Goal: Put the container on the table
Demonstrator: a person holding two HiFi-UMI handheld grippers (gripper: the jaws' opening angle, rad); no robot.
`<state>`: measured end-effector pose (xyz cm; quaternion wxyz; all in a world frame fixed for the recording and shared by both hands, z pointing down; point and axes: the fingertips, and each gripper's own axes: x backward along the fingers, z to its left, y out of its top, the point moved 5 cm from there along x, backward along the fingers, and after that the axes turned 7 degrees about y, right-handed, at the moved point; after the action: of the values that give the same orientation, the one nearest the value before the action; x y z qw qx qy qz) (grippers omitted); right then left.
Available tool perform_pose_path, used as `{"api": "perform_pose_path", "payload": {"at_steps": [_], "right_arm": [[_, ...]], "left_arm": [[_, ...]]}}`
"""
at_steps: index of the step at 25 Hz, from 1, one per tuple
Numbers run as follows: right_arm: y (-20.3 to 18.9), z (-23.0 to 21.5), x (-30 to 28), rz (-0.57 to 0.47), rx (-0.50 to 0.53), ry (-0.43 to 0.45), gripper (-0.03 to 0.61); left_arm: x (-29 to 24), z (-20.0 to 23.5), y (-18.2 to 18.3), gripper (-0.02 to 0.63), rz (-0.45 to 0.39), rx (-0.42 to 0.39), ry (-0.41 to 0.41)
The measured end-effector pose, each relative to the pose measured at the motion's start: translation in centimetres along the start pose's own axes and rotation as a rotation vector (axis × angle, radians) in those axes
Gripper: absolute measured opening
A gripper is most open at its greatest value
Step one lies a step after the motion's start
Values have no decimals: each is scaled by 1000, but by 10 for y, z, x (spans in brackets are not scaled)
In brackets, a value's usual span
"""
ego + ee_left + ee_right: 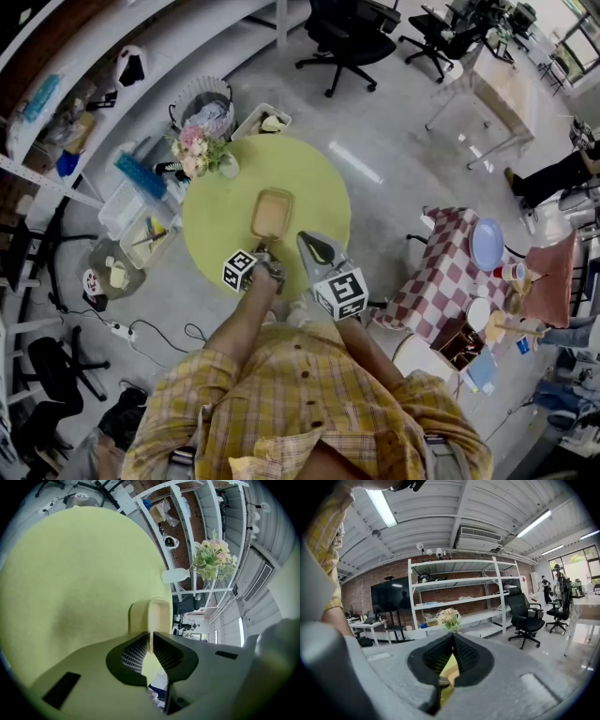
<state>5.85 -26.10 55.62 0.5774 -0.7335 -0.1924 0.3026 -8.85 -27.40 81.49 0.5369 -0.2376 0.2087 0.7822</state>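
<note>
On table [217,217], L gripper [150,638] pinches container [272,214] rim.

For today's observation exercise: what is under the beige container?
The round green table lies under the container, whose near rim the left gripper clamps. Whether anything lies beneath its base is hidden.

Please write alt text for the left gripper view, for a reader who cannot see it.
The fingers of the left gripper are shut on the rim of a beige container on a yellow-green table. A vase of flowers stands beyond.
</note>
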Motion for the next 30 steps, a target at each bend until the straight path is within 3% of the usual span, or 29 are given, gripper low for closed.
{"api": "perform_pose_path", "payload": {"at_steps": [6, 17, 30], "right_arm": [[-1, 3, -1, 1, -2, -4, -2], [2, 11, 1, -12, -9, -23, -2], [10, 24, 7, -28, 10, -36, -2]], "left_arm": [[3, 9, 2, 29, 26, -16, 32], [18, 8, 7, 28, 56, -62, 19], [37, -16, 7, 6, 56, -109, -63]]}}
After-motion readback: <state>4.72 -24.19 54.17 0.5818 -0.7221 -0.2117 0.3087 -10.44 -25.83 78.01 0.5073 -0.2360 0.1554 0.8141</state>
